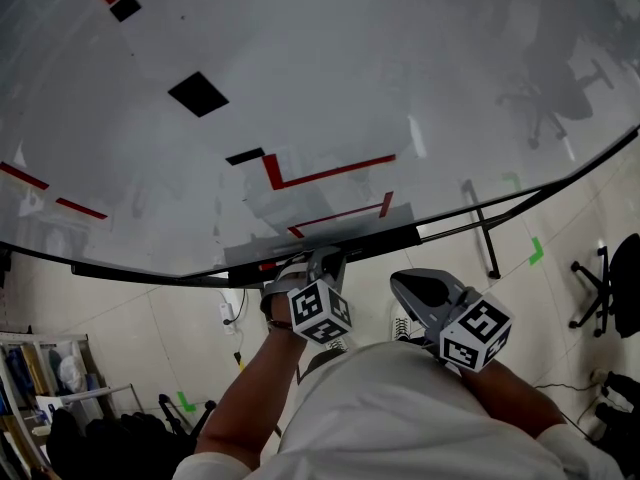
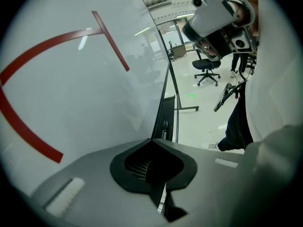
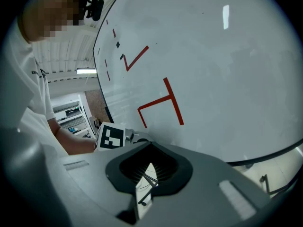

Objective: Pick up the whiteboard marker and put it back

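Observation:
A big whiteboard (image 1: 350, 68) with red lines and black squares fills the head view. Its dark tray (image 1: 390, 240) runs along the bottom edge. A short red piece (image 1: 268, 265) lies on the tray; I cannot tell if it is the marker. My left gripper (image 1: 322, 260) is at the tray, just right of that piece, jaws shut with nothing seen between them. In the left gripper view a small dark marker-like thing (image 2: 164, 126) rests on the tray beyond the left gripper (image 2: 151, 142). My right gripper (image 1: 415, 286) hangs lower, off the board, shut and empty (image 3: 150, 144).
The whiteboard's stand leg (image 1: 482, 230) reaches onto the tiled floor at the right, beside green floor marks (image 1: 536, 251). A black office chair (image 1: 610, 288) stands at the far right. Shelving with boxes (image 1: 40, 378) is at the lower left.

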Demonstrator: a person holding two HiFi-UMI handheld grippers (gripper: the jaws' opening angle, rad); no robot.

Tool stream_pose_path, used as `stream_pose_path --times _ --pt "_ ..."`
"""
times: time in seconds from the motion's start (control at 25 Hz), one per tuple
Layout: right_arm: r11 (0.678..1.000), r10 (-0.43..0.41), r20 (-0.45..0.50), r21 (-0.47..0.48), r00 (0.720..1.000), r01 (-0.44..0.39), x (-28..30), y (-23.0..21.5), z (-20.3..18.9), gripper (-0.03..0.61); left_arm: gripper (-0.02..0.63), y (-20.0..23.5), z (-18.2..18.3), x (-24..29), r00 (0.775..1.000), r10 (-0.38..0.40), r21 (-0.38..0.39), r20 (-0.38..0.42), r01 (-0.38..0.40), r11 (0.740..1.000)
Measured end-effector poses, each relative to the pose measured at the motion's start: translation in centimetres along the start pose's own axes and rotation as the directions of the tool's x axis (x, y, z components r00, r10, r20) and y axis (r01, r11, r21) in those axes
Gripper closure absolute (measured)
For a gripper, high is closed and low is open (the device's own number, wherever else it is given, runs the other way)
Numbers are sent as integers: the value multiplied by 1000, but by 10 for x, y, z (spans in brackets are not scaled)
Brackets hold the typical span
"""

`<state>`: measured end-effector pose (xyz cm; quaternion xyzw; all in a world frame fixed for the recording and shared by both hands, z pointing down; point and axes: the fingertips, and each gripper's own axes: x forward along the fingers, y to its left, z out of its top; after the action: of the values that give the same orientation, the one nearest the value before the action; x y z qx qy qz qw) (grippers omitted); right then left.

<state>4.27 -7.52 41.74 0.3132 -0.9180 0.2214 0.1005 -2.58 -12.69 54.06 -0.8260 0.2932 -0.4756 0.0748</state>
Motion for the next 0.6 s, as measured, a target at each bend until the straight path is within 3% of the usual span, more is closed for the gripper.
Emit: stream_pose_path --times 0.16,0.28,0.48,0.6 --pt "1000 5 -2 1 1000 -5 2 0 0 577 597 5 11 -14 998 21 -56 63 -17 998" --pt "1000 7 -4 2 1000 -7 4 0 -1 577 597 9 21 -28 991 15 -152 131 6 988" --pt "1000 15 -4 1 1000 -15 7 1 0 577 597 10 31 -44 976 -6 -275 220 67 959" --pt "1000 22 -5 -3 1000 -22 9 3 1 577 597 11 36 -56 957 -9 -373 288 121 920"
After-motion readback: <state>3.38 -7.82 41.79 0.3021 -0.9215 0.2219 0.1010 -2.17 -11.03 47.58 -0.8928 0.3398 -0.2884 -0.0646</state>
